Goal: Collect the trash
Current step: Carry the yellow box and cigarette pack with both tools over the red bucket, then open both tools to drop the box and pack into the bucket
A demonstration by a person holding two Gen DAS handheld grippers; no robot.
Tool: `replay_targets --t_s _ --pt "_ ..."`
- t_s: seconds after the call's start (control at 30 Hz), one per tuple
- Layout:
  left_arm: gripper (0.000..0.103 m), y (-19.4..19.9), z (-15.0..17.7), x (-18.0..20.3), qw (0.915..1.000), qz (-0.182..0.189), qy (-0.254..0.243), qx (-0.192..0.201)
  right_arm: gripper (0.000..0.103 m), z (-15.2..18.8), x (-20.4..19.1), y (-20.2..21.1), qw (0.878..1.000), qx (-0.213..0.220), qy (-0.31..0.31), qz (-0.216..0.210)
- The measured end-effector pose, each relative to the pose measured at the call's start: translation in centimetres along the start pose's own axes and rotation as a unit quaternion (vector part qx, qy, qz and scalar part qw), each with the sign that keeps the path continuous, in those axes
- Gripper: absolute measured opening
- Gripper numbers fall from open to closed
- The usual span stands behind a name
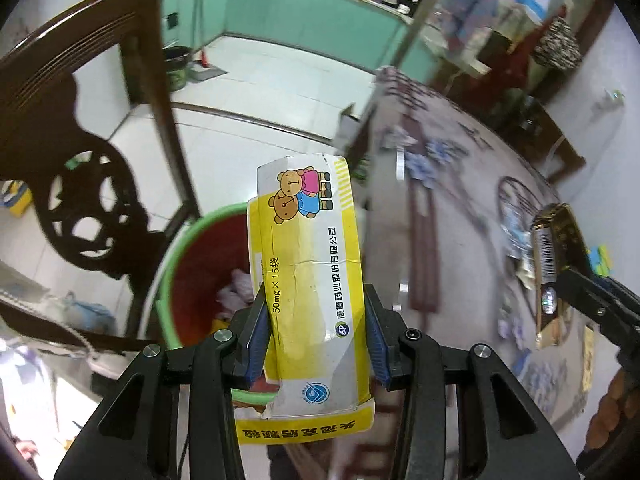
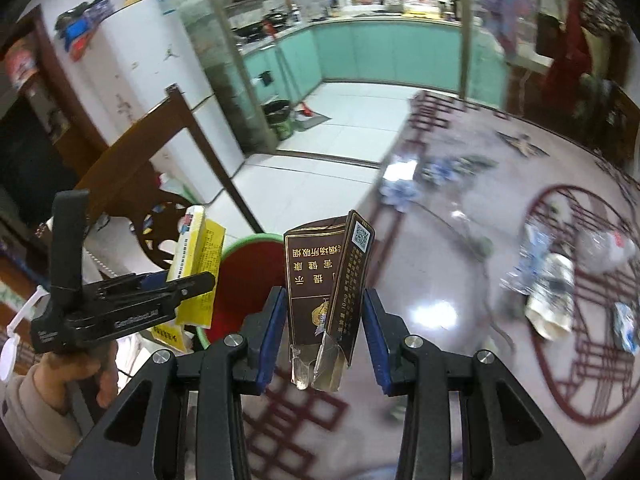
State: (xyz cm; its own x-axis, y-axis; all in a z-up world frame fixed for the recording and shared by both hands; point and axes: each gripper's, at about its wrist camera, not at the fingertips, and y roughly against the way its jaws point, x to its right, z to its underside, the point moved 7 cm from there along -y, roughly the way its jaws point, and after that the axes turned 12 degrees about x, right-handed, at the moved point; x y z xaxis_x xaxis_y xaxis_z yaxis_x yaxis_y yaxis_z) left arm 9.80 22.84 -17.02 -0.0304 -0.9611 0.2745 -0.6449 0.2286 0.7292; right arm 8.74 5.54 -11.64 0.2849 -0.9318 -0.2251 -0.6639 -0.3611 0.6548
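Yellow medicine box [image 1: 312, 280] with cartoon bears pinched between blue pads of left gripper [image 1: 316, 336], jaws pressed on its sides, held above green-rimmed red trash bin [image 1: 192, 280]; bin holds crumpled paper; right gripper [image 2: 324, 336] clamps brown cigarette pack [image 2: 328, 288], flattened, upright, over patterned table [image 2: 440, 240]; crumpled wrappers [image 2: 548, 292] lie farther right on table; wooden chair [image 1: 80, 160] stands beside bin.

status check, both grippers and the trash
Left gripper shut on yellow box. Right gripper shut on brown box. Green bin just ahead, nothing blocking.
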Motion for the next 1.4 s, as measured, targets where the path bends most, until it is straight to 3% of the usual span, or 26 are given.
replay_targets --t_s 0.23,0.5,0.97,1.03,1.13,1.4 --pt "0.041 -1.0 -0.5 -3.5 0.9995 -0.031 0.003 -0.005 0.036 -0.8 -3.8 -3.7 0.999 -0.012 0.019 -0.034" --pt "0.041 -1.7 -0.9 -5.0 0.9988 -0.047 -0.009 -0.011 0.036 -0.6 -5.7 -7.1 0.998 -0.034 0.014 -0.054" --pt "0.042 -2.1 -2.2 -5.0 0.9979 -0.061 -0.021 -0.005 0.039 -0.9 -6.3 -8.0 0.997 -0.028 0.013 -0.074" --pt "0.055 -2.0 -2.5 -4.9 0.9977 -0.064 -0.023 -0.001 0.040 -1.0 -6.1 -7.8 0.997 -0.024 0.012 -0.075" --pt "0.066 -1.6 -2.8 -4.5 0.9979 -0.061 -0.022 0.007 0.040 -1.1 -5.8 -7.5 0.997 -0.021 0.008 -0.075" --pt "0.068 -0.7 -3.0 -3.4 0.9970 -0.067 -0.035 0.018 0.041 -1.0 -4.7 -5.6 0.998 -0.006 0.002 -0.067"
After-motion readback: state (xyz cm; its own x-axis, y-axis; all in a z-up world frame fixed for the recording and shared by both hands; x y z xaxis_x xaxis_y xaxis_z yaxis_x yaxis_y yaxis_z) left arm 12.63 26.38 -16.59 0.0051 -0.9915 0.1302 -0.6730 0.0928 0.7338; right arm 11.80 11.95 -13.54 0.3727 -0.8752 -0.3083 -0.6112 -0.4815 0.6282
